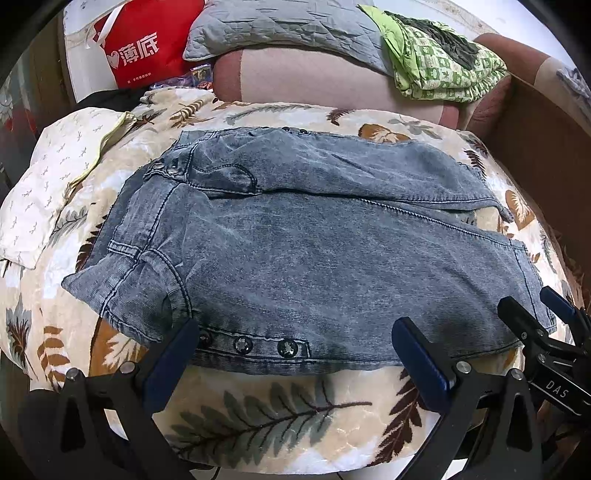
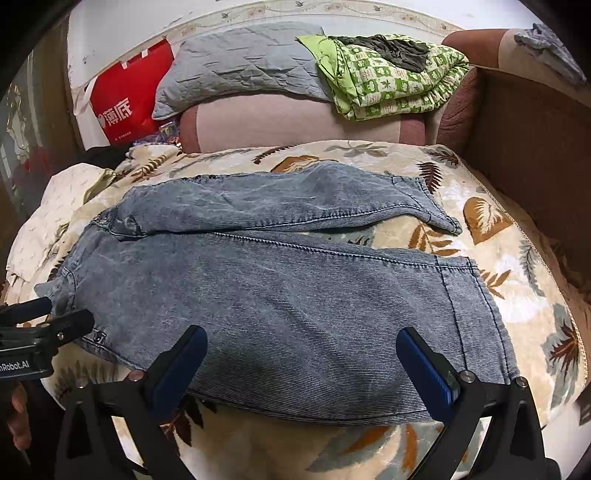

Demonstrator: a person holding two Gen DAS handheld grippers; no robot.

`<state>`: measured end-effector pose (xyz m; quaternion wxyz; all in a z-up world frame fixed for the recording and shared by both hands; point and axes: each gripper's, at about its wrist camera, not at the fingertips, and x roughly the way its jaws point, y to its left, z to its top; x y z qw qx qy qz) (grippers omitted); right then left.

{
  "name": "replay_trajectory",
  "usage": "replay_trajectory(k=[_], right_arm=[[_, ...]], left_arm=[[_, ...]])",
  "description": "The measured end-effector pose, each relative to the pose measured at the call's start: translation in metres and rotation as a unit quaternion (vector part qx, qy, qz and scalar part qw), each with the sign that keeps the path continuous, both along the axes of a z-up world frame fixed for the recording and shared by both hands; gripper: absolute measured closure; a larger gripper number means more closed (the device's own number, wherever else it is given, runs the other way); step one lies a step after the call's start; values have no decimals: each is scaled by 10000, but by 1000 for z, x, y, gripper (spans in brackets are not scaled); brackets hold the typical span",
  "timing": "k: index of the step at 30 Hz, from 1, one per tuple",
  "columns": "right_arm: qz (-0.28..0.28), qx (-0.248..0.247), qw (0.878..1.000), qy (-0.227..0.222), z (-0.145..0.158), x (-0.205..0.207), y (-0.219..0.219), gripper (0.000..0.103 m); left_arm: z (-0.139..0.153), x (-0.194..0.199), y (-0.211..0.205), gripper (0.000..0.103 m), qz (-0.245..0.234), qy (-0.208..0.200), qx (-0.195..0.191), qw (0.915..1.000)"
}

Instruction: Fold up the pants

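Pants [image 1: 295,251] lie flat on leaf-print blanket [image 1: 258,417], waist to the left, legs running right. Near leg spread wide; far leg sits just beyond it, hem ends apart w/ blanket showing between them. Snap buttons [image 1: 242,345] line the near edge by the waist.

Left gripper [image 1: 295,354] hovers at the near edge, waist end, jaws spread wide, holding nothing. Right gripper [image 2: 301,363] is at the near edge toward the hem, jaws also spread, nothing pinched. Can't tell whether fingertips touch the cloth.

Far side: grey pillow [image 1: 280,26], green checked bedding [image 1: 443,66], red bag [image 1: 144,40]. White cloth [image 1: 48,184] at far left.
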<state>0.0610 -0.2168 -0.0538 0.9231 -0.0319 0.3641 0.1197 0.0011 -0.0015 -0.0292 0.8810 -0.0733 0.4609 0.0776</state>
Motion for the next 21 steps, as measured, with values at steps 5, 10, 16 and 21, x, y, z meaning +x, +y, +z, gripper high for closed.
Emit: replay_trajectory(k=[5,10,16,21], right_arm=[[-2,13,10000,-20,0,0,-1,0],[-4,18,10000,-26,1,0,-1,0],[-8,2,10000,-28,0,0,-2,0],[-18,-6,10000,-25,0,-1,-1,0]], left_arm=[[1,-2,-1,0,-1,-13,13,10000],[2,-3,-1,0,14,-14,14,10000],[4,-4,-1,0,27,-23,8,10000],[4,-6,1,0,15,-25,-28,10000]])
